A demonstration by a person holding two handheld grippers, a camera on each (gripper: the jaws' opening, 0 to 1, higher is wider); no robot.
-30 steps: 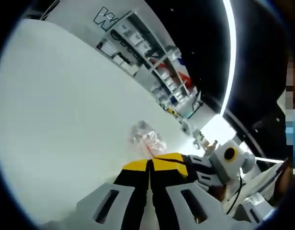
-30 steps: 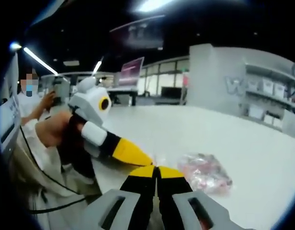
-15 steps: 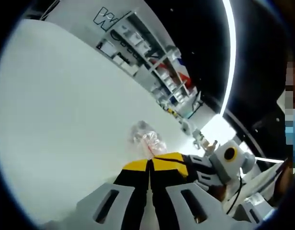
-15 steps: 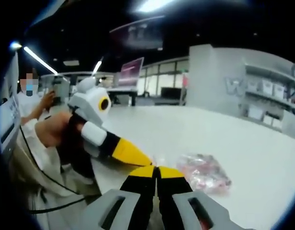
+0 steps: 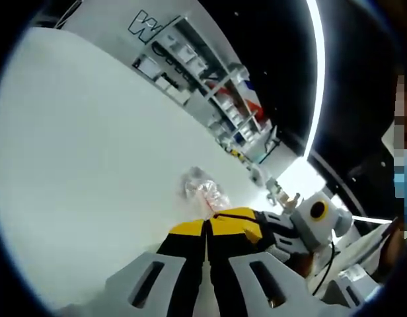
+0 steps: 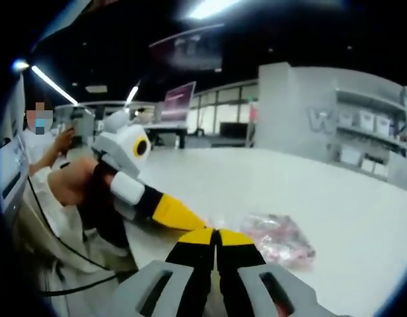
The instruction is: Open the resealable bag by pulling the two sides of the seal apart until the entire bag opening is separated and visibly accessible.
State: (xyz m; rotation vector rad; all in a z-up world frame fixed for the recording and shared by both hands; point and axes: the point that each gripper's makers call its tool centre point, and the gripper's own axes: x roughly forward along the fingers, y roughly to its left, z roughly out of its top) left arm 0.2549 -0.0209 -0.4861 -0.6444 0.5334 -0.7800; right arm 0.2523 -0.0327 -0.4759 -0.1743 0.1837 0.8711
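A clear resealable bag (image 5: pixel 203 190) with pink and red contents lies on the white table (image 5: pixel 78 145). Its near edge reaches my left gripper (image 5: pixel 207 226), whose yellow-tipped jaws are pressed together on it. The right gripper's yellow tip (image 5: pixel 246 216) comes in from the right and meets the same edge. In the right gripper view the bag (image 6: pixel 277 239) lies just right of my right gripper (image 6: pixel 215 236), which is shut on the bag's near edge. The left gripper (image 6: pixel 172 211), held by a person's hand, touches that edge from the left.
The white table (image 6: pixel 335 191) stretches wide beyond the bag. Shelves with boxes (image 5: pixel 190 56) line a far wall (image 6: pixel 369 125). A person (image 6: pixel 45 139) stands at the left beside a screen. Cables (image 6: pixel 65 247) hang near the table edge.
Almost nothing has changed: both grippers stay shut at the bag's edge, and the left gripper has sunk very slightly in the right gripper view.
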